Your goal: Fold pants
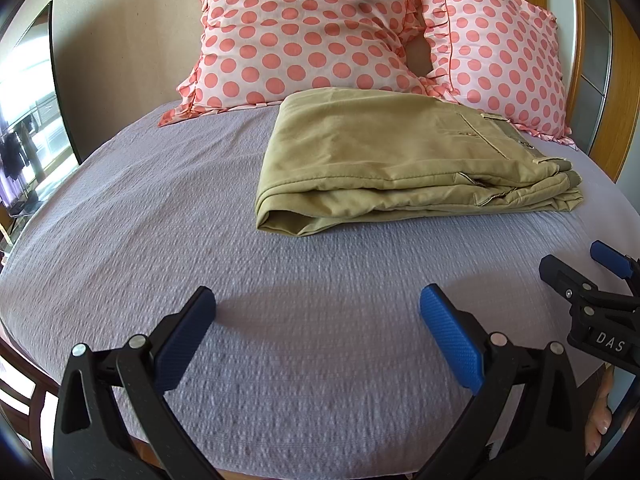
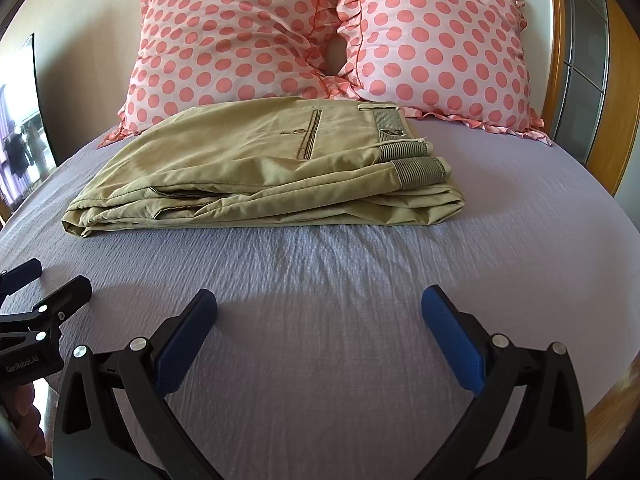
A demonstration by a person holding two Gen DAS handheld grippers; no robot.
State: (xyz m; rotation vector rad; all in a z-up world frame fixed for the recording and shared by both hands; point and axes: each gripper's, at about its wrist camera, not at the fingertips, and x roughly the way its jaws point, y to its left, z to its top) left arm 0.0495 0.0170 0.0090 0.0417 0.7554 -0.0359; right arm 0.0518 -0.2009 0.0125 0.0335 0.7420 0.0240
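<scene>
The khaki pants [image 1: 400, 160] lie folded in a flat stack on the lilac bedspread [image 1: 180, 220], just in front of the pillows; they also show in the right wrist view [image 2: 256, 168], waistband to the right. My left gripper [image 1: 318, 304] is open and empty, hovering over bare bedspread well in front of the pants. My right gripper [image 2: 320, 306] is open and empty too, in front of the pants. Each gripper shows at the edge of the other's view, the right one [image 1: 576, 268] and the left one [image 2: 52, 280].
Two pink polka-dot pillows [image 1: 304, 36] [image 2: 440, 48] lean against the wall behind the pants. A wooden headboard frame [image 2: 616, 80] stands at the right. A dark-framed mirror or window [image 1: 36, 112] is at the left. The bed's near edge [image 2: 612, 396] curves by the grippers.
</scene>
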